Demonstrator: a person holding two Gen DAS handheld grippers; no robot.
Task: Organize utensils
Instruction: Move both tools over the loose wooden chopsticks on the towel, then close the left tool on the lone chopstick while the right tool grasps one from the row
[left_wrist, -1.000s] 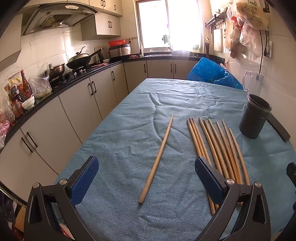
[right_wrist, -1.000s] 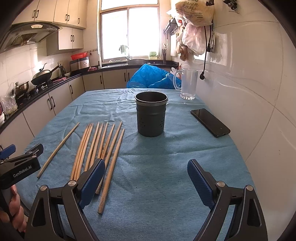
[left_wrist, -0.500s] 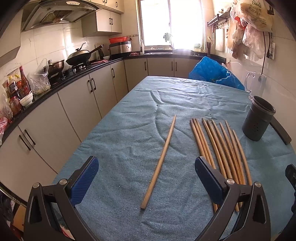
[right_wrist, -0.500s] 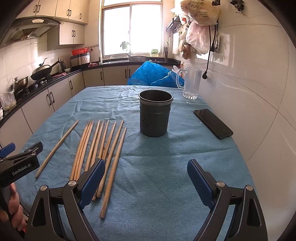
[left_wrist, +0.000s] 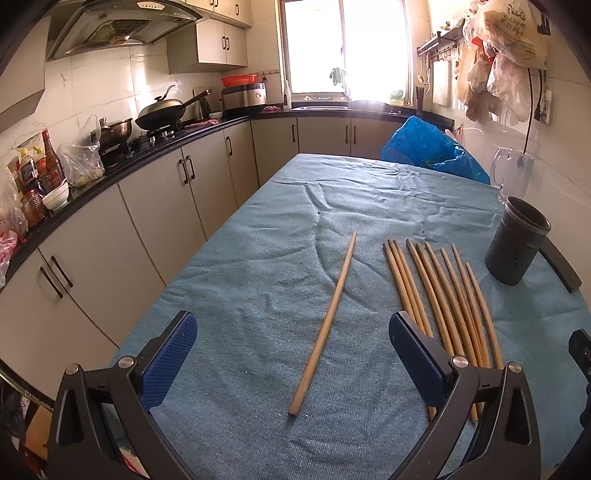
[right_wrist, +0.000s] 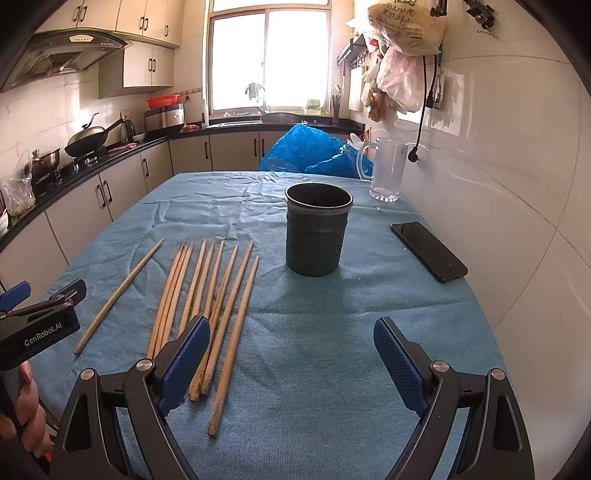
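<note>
Left gripper (left_wrist: 291, 354): jaws wide apart, nothing held, hovering over the near edge of the blue cloth (left_wrist: 258, 280). The lone chopstick (left_wrist: 324, 322) lies flat on the cloth between its two pads, near end at about 6 o'clock just ahead of the jaws, tip running off toward 12–1 o'clock. No contact with either pad.

The chopstick row (left_wrist: 443, 306) sits at 2–3 o'clock of the left gripper; the right-hand pad overlaps the row's near ends in view, contact not clear. The dark utensil holder (left_wrist: 517, 243) stands upright at 2 o'clock, well apart from the lone stick.

Right gripper (right_wrist: 291, 358): also spread open and empty. Chopstick row (right_wrist: 214, 299) is at its 10–11 o'clock, near ends beside the left pad. Holder (right_wrist: 317, 232) at 12 o'clock, phone (right_wrist: 428, 251) at 1–2 o'clock, clear jug (right_wrist: 386, 170) behind it.

Versus 0.5 s ago: both views shift only slightly; the holder looks a little nearer in the right wrist view. Chopsticks have not moved, and both grippers' openings are unchanged.
</note>
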